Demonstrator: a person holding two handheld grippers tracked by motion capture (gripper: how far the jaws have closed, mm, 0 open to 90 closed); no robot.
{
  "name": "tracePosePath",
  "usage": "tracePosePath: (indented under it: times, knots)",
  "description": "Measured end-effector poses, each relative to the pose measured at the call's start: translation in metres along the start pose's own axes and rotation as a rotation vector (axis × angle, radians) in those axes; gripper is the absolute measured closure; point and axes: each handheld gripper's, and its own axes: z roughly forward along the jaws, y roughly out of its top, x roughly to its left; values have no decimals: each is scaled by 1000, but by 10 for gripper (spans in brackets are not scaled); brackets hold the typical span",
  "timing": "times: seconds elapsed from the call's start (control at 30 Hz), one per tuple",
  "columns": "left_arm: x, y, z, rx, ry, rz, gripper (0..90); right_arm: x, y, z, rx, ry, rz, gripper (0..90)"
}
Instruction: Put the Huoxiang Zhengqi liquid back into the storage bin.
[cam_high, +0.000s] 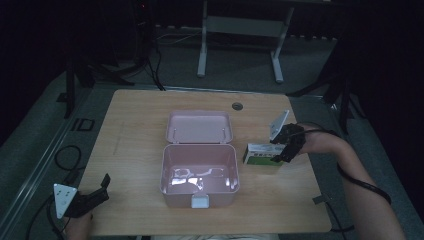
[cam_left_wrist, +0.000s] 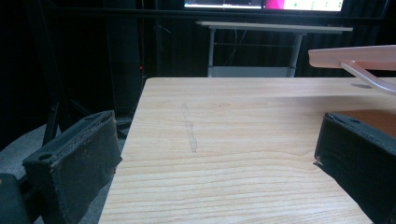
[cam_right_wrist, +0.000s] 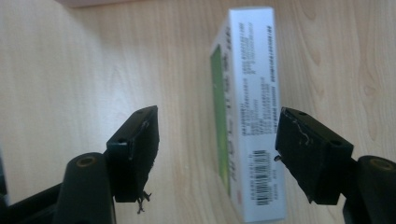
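A white and green carton (cam_high: 261, 155) is lying on the wooden table (cam_high: 135, 125), just to the right of an open pink box (cam_high: 199, 175) whose lid (cam_high: 199, 127) is lying flat behind it. In the right gripper view the carton (cam_right_wrist: 250, 116) is standing on its long edge between the jaws, one pad just beside its white face, the other standing off with a gap. The right gripper (cam_high: 281, 152) is reaching over the carton, its jaws apart and not clamping. The left gripper (cam_high: 95, 192) is resting at the near left corner of the table, well apart from the box, its jaws gaping wide on nothing.
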Motion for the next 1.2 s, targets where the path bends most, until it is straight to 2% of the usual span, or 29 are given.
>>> tracePosePath:
  times: [0.3,0.5,0.7,1.2]
  knots:
    - [0,0,0,0,0,0,2,-20,-1,16,18,-11,20,363]
    - [0,0,0,0,-1,1,2,-27,5,30,82,-6,8,391]
    - [0,0,0,0,-1,2,2,-31,9,45,135,17,-4,426]
    - [0,0,0,0,-2,3,2,-32,10,61,184,36,-29,546]
